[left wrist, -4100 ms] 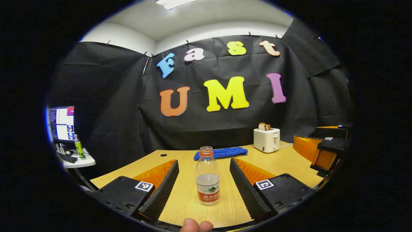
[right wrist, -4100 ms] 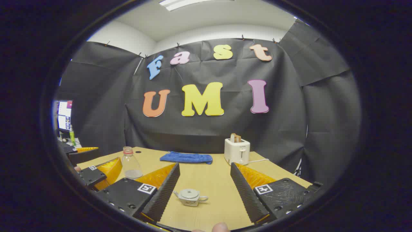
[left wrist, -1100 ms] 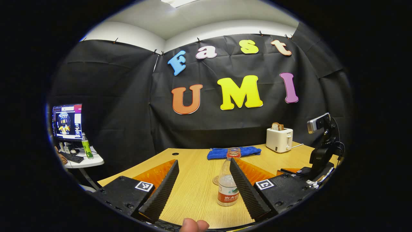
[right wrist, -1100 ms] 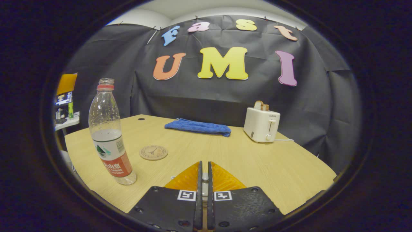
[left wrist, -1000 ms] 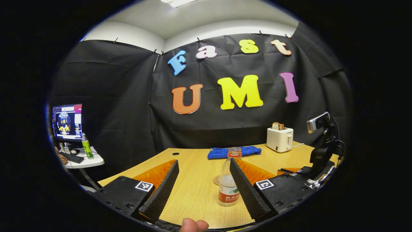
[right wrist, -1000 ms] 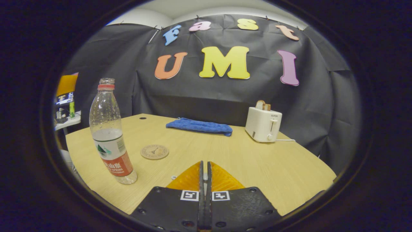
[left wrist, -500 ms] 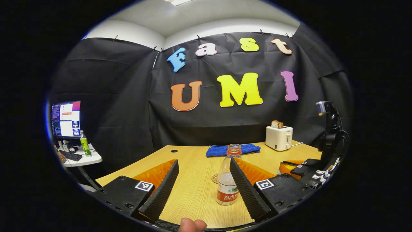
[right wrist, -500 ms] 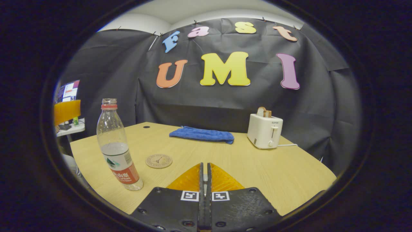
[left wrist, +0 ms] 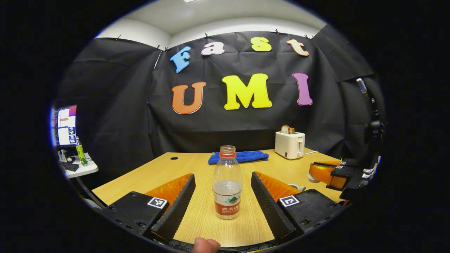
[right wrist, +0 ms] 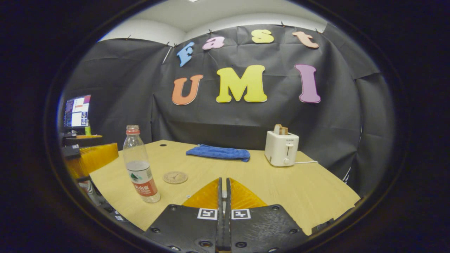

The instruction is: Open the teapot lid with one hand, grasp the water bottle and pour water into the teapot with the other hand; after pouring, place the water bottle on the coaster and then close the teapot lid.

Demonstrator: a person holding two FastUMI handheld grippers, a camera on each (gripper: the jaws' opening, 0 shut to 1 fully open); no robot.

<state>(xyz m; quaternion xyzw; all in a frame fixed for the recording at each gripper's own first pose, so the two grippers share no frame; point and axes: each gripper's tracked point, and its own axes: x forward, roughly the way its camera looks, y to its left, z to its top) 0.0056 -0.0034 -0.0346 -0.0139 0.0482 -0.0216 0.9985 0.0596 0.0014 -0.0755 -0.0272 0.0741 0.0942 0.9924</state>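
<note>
At the lower middle of the left gripper view, the water bottle [left wrist: 227,182] stands between the left gripper's [left wrist: 223,196] apart jaws; it looks light, thin-walled and slippery, so take its labelled middle. The right gripper [right wrist: 223,196] has its jaws together, on what I cannot tell.

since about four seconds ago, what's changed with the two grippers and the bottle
The right gripper, open over the lidded teapot then, has shut on something small that the fingers hide, probably the lid, and lifted. The left gripper swung aside and back, again open around the water bottle, not gripping. The bottle stays standing on the table, off the coaster; towel and toaster unmoved.
</note>
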